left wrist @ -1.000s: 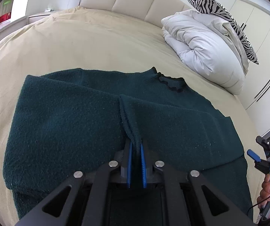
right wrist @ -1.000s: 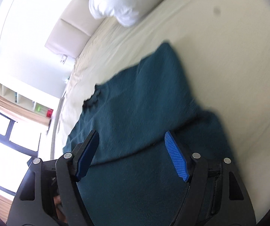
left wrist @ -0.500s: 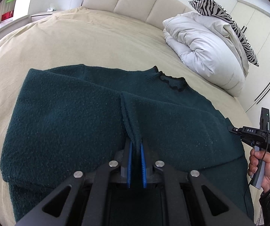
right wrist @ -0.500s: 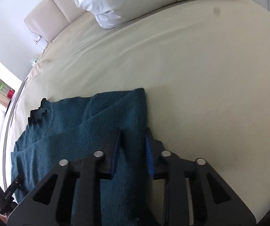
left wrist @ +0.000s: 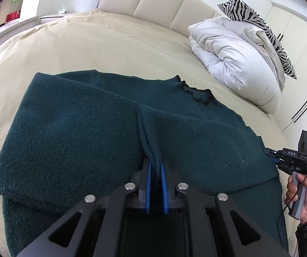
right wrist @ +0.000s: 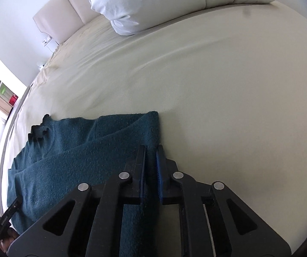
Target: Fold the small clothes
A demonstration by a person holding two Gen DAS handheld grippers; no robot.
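A dark green sweater (left wrist: 85, 132) lies on the beige bed (left wrist: 102, 42) with both sleeves folded in over the body and its frilled collar (left wrist: 196, 95) at the far side. My left gripper (left wrist: 156, 167) is shut on a pinched ridge of the sweater's fabric at its middle. My right gripper (right wrist: 151, 154) is shut on the sweater's (right wrist: 72, 158) right edge, near the folded corner. The right gripper also shows at the right edge of the left wrist view (left wrist: 276, 157), at the sweater's side.
A white folded duvet (left wrist: 234, 57) with a zebra-print pillow (left wrist: 260, 27) lies at the bed's far right. A padded headboard (left wrist: 157, 2) runs along the back. A shelf (left wrist: 12, 15) stands at the far left. Bare sheet (right wrist: 217, 90) stretches beyond the sweater.
My right gripper, open over the sweater a second ago, has swung to the sweater's right edge and shut on it. My left gripper has stayed shut on the fabric ridge.
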